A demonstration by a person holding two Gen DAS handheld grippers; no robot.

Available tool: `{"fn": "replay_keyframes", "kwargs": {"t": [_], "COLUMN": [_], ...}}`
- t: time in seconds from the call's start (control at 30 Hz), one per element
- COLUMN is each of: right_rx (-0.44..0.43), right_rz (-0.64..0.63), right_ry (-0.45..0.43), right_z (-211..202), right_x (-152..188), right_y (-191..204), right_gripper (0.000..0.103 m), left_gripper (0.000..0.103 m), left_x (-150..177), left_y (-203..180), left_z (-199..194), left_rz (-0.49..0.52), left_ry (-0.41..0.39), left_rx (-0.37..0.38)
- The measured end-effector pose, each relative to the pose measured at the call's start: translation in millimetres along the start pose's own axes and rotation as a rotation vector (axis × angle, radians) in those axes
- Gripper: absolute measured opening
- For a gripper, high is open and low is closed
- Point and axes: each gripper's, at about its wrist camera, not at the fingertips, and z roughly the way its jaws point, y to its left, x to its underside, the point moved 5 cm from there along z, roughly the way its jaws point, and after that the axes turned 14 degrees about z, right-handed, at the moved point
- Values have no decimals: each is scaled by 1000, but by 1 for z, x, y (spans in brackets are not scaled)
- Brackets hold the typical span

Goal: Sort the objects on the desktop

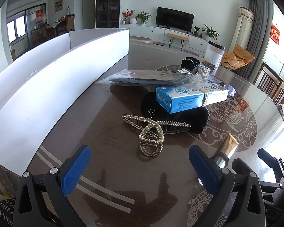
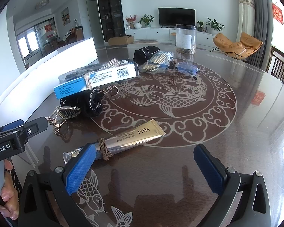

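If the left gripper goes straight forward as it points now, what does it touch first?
Most likely the pearl hair clip, which lies on the table just ahead of the open left gripper, between its jaws' line. Depth is uncertain; the blue box sits farther behind.

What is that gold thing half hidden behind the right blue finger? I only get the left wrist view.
Observer: It's a gold and silver plastic tube lying flat on the table, printed HIH, with a clear cap.
Operator: Is anything tied to it?
Observer: Yes, a brown cord is wrapped around it near the cap.
Operator: Is the other gripper holding it?
Observer: No. The right gripper is open and empty, and the tube lies just ahead of its fingertips.
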Motion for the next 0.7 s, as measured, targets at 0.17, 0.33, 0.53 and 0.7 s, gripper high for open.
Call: {"fn": "replay_keyframes", "kwargs": {"t": [0.17, 0.33, 0.53, 0.7], "right_rx": [0, 0, 1, 4], "right_rz": [-1, -2, -3, -5], "right_ry": [1, 2, 3, 3], "right_z": [0, 0, 1, 1], "right_x": [0, 0, 0, 1], "right_y": [0, 0, 0, -1], "right_gripper": [103, 103, 103, 103], "left_gripper": [103, 103, 103, 103], "left_x": [-1, -1, -1, -2], "left_y": [-1, -1, 0, 0], "left_z": [-1, -2, -3, -4], "left_rz": [3, 2, 2, -1], "left_ry": [-3, -4, -7, -11], "left_rx": [-2, -1, 0, 3]}}
